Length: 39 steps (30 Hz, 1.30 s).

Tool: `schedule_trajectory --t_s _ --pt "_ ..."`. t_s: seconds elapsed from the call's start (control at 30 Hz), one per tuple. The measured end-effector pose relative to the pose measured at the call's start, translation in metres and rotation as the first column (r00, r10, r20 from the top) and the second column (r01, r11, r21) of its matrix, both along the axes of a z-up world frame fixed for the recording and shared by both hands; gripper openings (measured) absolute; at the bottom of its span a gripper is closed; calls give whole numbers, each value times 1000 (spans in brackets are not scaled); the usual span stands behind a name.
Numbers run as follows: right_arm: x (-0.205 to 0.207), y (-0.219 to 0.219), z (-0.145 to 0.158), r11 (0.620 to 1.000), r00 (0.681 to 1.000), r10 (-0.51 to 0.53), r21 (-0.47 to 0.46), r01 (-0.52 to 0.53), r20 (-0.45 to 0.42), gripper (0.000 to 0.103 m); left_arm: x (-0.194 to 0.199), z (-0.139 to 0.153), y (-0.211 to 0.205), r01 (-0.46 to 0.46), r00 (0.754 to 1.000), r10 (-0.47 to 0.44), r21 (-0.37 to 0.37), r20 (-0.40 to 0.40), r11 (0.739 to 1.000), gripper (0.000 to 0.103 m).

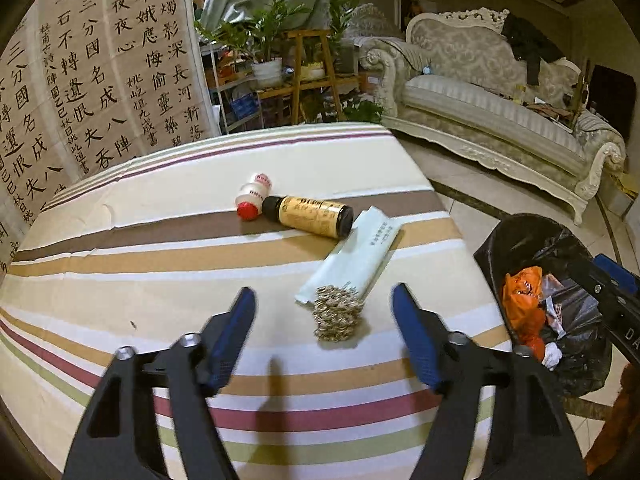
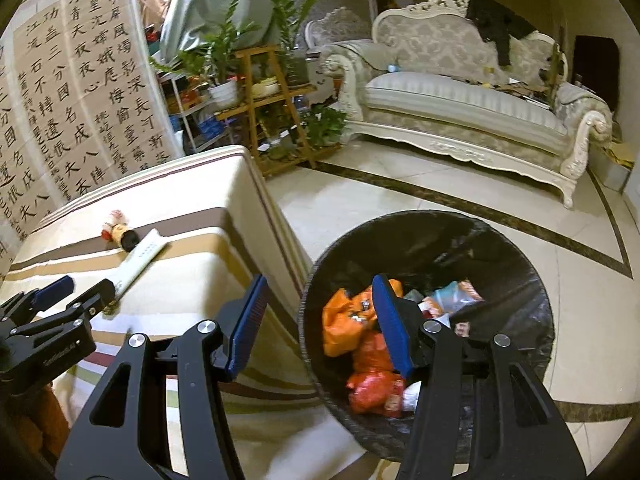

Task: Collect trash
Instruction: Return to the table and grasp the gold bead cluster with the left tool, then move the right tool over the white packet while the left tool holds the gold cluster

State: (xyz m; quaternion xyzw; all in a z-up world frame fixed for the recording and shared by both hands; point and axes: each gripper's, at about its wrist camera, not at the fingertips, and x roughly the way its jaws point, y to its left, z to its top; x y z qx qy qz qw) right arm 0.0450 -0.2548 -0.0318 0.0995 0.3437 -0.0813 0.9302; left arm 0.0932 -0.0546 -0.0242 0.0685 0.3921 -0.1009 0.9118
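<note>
A: Status of the left claw (image 1: 324,296)?

B: Released, fingers spread wide, nothing between them. It hovers over the striped table (image 1: 160,256), with the metal scouring pad (image 1: 338,314) just ahead, between the fingertips' line of sight.

A: Trash on the table?

B: Four items, all toward the right edge. The scouring pad lies on the near end of a pale paper packet (image 1: 356,260). Beyond the packet, a dark bottle with a yellow label (image 1: 310,216) lies on its side, touching a small white bottle with a red cap (image 1: 252,198).

A: Right claw (image 2: 320,292)?

B: Released too, empty, held over the gap between the table's right edge and the black-lined trash bin (image 2: 520,248) on the floor. The bin holds orange bags (image 2: 348,320) and mixed wrappers.
</note>
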Motion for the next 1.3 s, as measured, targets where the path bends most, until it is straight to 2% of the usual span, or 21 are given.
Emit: schedule_trajectory --t_s 0.2,0.27,0.3,0.33,0.73,1.3 --pt "5 12 2 1000 1000 25 -5 -25 -7 53 6 -6 4 23 999 -23 -10 -31 1000 44" --pt "5 15 2 1000 1000 30 -7 -30 -8 53 7 -9 4 36 998 -36 -17 -48 999 36" --pt "5 16 2 999 999 33 -9 -33 -9 53 8 -10 4 41 997 -42 -23 -59 999 27" --pt "4 17 2 999 999 35 -10 -35 -9 53 9 -11 5 45 997 -47 -30 -67 999 24" --pt "10 38 5 996 996 84 -5 -85 -12 53 -2 -4 33 28 998 -31 -59 -51 998 23" --pt "47 119 3 975 973 223 26 -222 -65 61 -2 -3 121 -119 993 118 -44 -26 992 23"
